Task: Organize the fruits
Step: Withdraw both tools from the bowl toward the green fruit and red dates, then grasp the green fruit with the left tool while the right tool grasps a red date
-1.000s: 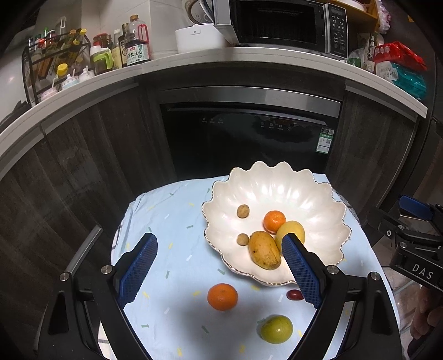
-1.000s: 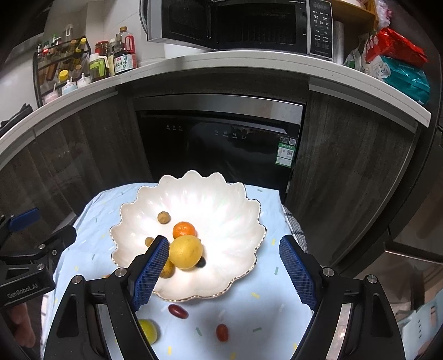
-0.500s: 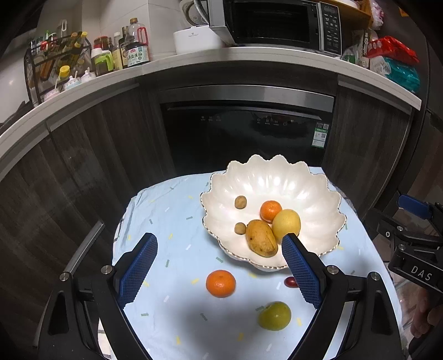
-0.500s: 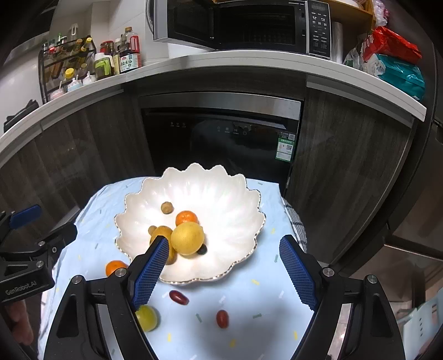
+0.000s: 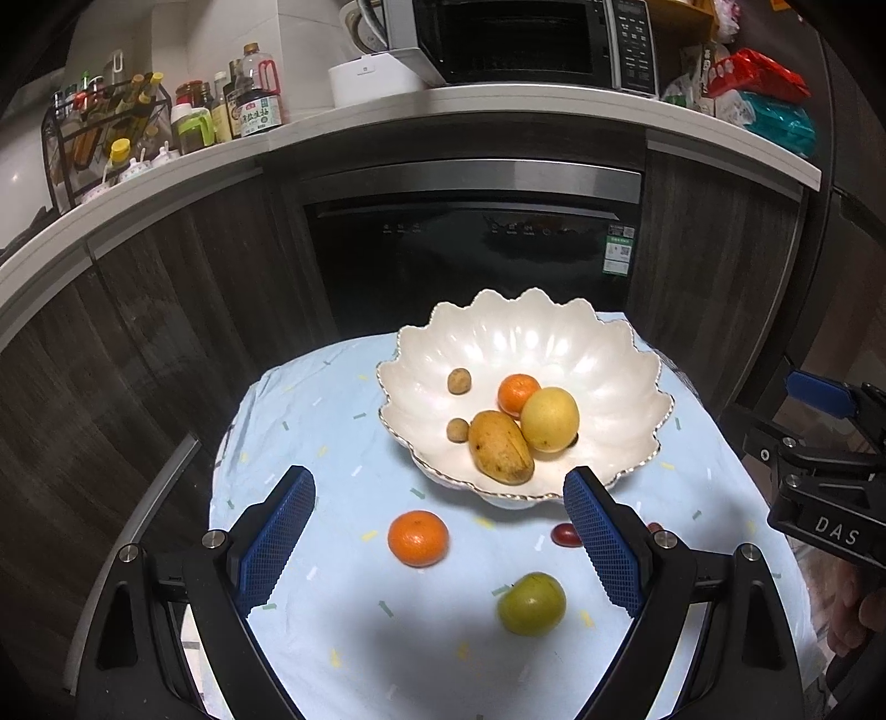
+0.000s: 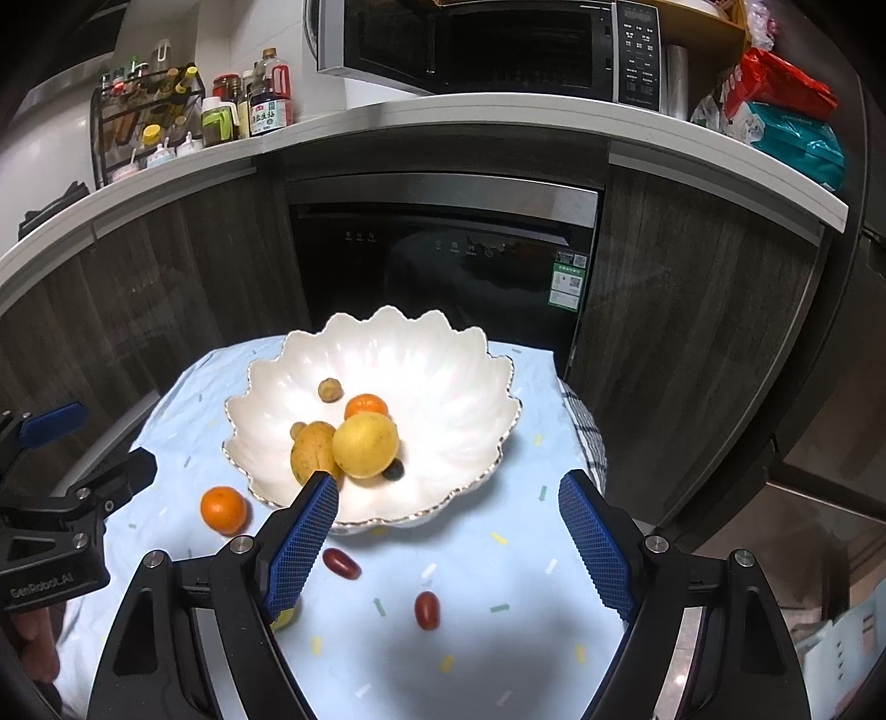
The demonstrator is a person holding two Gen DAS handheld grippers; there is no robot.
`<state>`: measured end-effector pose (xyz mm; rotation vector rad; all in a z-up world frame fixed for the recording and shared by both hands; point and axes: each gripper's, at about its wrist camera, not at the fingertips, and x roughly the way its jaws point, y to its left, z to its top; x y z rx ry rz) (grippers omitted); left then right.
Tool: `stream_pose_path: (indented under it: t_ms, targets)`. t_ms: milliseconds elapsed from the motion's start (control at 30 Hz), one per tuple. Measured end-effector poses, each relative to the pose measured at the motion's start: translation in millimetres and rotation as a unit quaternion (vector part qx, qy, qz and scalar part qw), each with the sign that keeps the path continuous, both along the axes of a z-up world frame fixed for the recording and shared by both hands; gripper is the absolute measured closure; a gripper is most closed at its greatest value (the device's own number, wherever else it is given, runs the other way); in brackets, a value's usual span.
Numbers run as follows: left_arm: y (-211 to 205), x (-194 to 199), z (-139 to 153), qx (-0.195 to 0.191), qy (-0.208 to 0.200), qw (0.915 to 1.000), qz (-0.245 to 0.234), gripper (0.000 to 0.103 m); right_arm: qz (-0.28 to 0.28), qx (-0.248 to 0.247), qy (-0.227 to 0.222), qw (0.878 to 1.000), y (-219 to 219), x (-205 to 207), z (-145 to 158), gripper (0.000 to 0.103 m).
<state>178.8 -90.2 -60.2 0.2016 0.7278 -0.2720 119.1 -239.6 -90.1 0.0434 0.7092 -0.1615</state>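
Both tongs wide apart, nothing between them. Left tongs [image 5: 437, 531] up over the blue cloth [image 5: 332, 432], above an orange [image 5: 417, 538] and a green fruit [image 5: 531, 603] lying near each other on the cloth. Right tongs [image 6: 448, 543] up over the near edge of the white bowl [image 6: 443, 376], with two small red fruits on the cloth below: one [image 6: 341, 563] just by the bowl, the other [image 6: 427, 610] a bit nearer. In the bowl: a mango [image 5: 501, 446], a big yellow fruit [image 5: 550, 418] touching it, a second orange [image 5: 518, 390] behind, two little brown balls [image 5: 459, 381] and something small and dark [image 6: 393, 469] under the yellow fruit. Behind the table, a black oven door [image 5: 470, 260] and a counter [image 5: 498, 105] with bottles [image 5: 255, 105] and a microwave [image 5: 520, 39].
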Motion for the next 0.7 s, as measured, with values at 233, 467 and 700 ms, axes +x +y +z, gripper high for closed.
stream_pose_path:
  t_ms: [233,467,700]
  targets:
    - [-2.2,-8.7,-11.0,0.003,0.005,0.9999,-0.011,0.011,0.007,-0.006,0.004,1.0,-1.4,-5.6,-11.4,0.02]
    - [-7.0,-15.1,-24.2,0.011,0.002,0.9997,-0.021,0.011,0.017,-0.011,0.011,1.0,-0.3,-9.4,-26.0,0.02]
    - [-10.7,-18.9,-38.7,0.009,0.006,0.9995,-0.028,0.011,0.019,-0.007,0.022,1.0,-2.5,-11.4,-42.6,0.02]
